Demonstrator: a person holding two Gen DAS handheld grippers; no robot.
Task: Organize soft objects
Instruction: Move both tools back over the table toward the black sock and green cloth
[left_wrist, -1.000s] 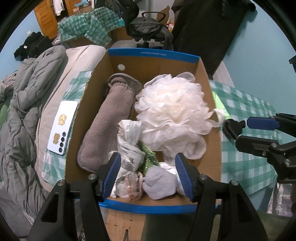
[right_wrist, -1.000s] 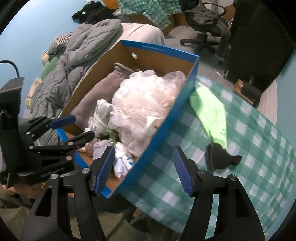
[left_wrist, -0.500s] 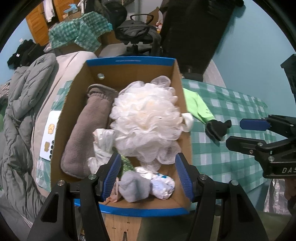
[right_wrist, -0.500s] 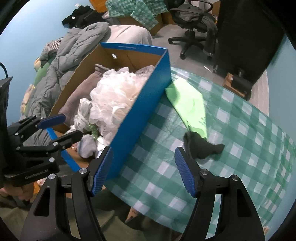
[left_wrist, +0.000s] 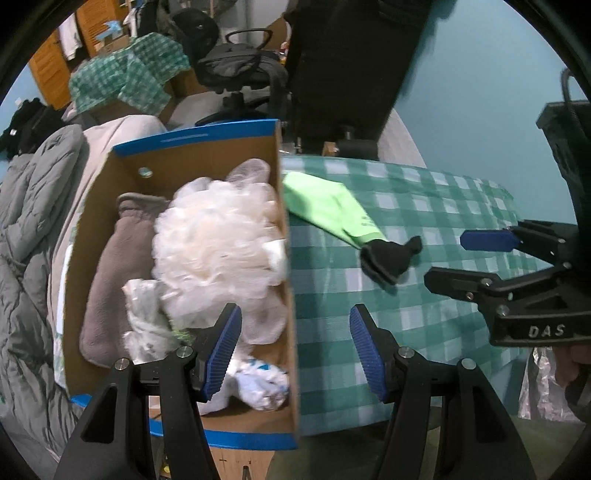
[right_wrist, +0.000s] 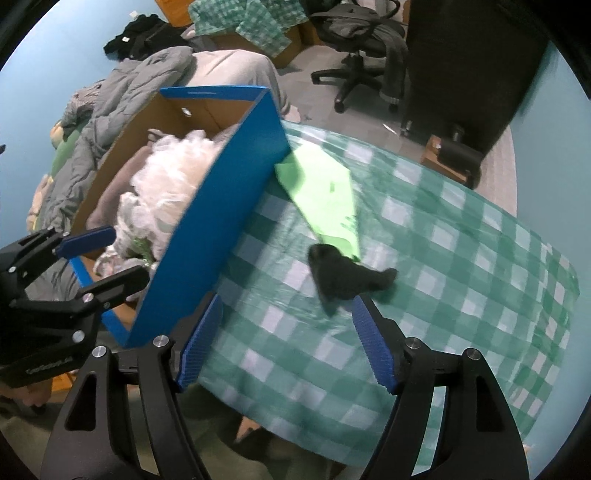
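Note:
A blue-edged cardboard box (left_wrist: 284, 258) (right_wrist: 236, 192) holds a white mesh pouf (left_wrist: 218, 236) (right_wrist: 173, 177), a grey-brown fleece piece (left_wrist: 110, 273) and small white bundles (left_wrist: 262, 384). On the green checked cloth (left_wrist: 424, 206) (right_wrist: 461, 258) lie a bright green fabric piece (left_wrist: 325, 203) (right_wrist: 321, 195) and a black soft item (left_wrist: 391, 254) (right_wrist: 347, 277) at its near end. My left gripper (left_wrist: 295, 350) hangs open over the box's right wall, nothing held. My right gripper (right_wrist: 286, 345) is above the cloth just short of the black item, jaws opening, nothing between them.
A grey quilted blanket (left_wrist: 26, 221) and a beige cushion lie left of the box. Behind stand an office chair (right_wrist: 362, 37) with bags, a dark cabinet (left_wrist: 354, 62) and a checked cloth over boxes (left_wrist: 125, 77). The cloth's near edge (right_wrist: 332, 435) drops off below my right gripper.
Both grippers have moved right, from over the box toward the checked cloth. The black item and green fabric are now nearer the right gripper, whose jaws stand a little wider.

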